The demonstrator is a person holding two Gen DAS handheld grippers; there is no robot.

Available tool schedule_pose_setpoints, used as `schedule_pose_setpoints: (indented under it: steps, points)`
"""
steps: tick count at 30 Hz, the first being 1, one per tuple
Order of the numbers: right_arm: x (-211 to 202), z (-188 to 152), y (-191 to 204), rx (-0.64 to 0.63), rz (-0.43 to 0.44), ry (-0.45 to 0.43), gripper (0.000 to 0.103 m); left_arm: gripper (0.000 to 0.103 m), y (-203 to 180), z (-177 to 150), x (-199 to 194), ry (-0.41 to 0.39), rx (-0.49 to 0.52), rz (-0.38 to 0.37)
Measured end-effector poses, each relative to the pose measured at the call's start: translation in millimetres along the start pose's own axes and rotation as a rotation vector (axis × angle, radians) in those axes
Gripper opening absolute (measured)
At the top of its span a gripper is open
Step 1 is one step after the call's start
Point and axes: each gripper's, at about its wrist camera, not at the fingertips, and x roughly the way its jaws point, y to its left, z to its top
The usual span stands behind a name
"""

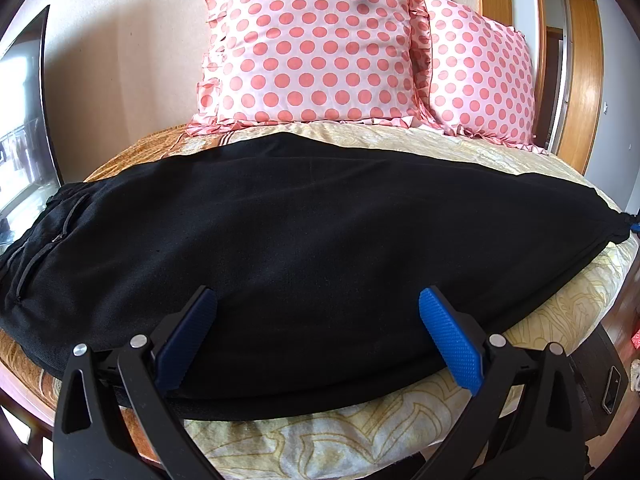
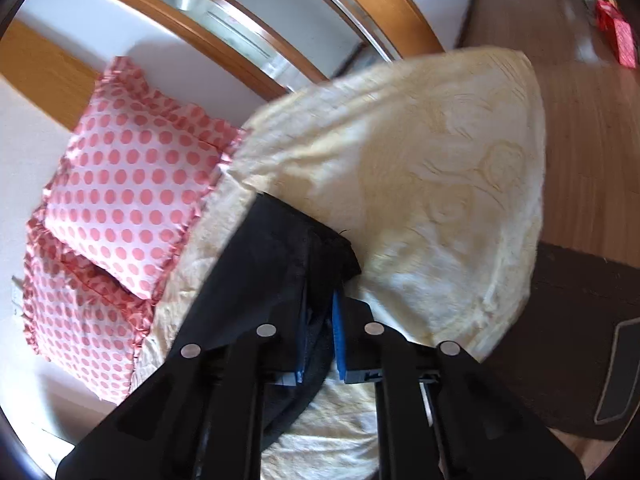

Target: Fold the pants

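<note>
Across the yellow patterned bedspread (image 1: 460, 148) we see the black pants (image 1: 304, 216) laid flat lengthwise, their near edge just inside the bed's front edge, with bare cover beyond the far hem. At that hem our right gripper (image 2: 320, 324) is clamped on the pants' cuff, while our left gripper (image 1: 316, 308) hovers with jaws spread wide over the near edge, holding nothing. Behind stand two polka-dot pillows (image 1: 316, 48) against the wall, and wooden floor (image 2: 592, 128) borders the bed.
</note>
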Motion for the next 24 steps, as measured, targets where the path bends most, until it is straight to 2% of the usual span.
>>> schedule_pose_setpoints:
  steps: [3, 6, 9, 11, 15, 17, 19, 21, 24]
  points:
    - [-11, 0, 27, -0.075, 0.083, -0.048, 0.01, 0.101, 0, 0, 0, 0.0, -0.002, -0.001]
    - [-23, -6, 82, -0.203, 0.21, -0.066, 0.01, 0.101, 1, 0, 0, -0.001, -0.007, 0.0]
    - [-29, -23, 139, -0.33, 0.331, -0.055, 0.01, 0.101, 1, 1, 0, -0.004, -0.013, 0.001]
    - [-29, -45, 185, -0.427, 0.435, -0.015, 0.01, 0.101, 1, 1, 0, -0.005, -0.019, 0.001]
    - [-19, -108, 265, -0.583, 0.622, 0.115, 0.01, 0.101, 2, 2, -1, -0.009, -0.034, -0.003]
    - [-10, -155, 299, -0.672, 0.705, 0.204, 0.01, 0.101, 2, 2, -2, -0.012, -0.049, -0.004]
    - [2, -206, 320, -0.769, 0.743, 0.31, 0.01, 0.101, 3, 2, -2, -0.016, -0.061, -0.005]
    - [23, -264, 326, -0.869, 0.726, 0.452, 0.01, 0.101, 3, 2, -2, -0.018, -0.07, -0.007]
    - [50, -317, 319, -0.933, 0.643, 0.595, 0.01, 0.101, 4, 2, -3, -0.02, -0.08, -0.013]
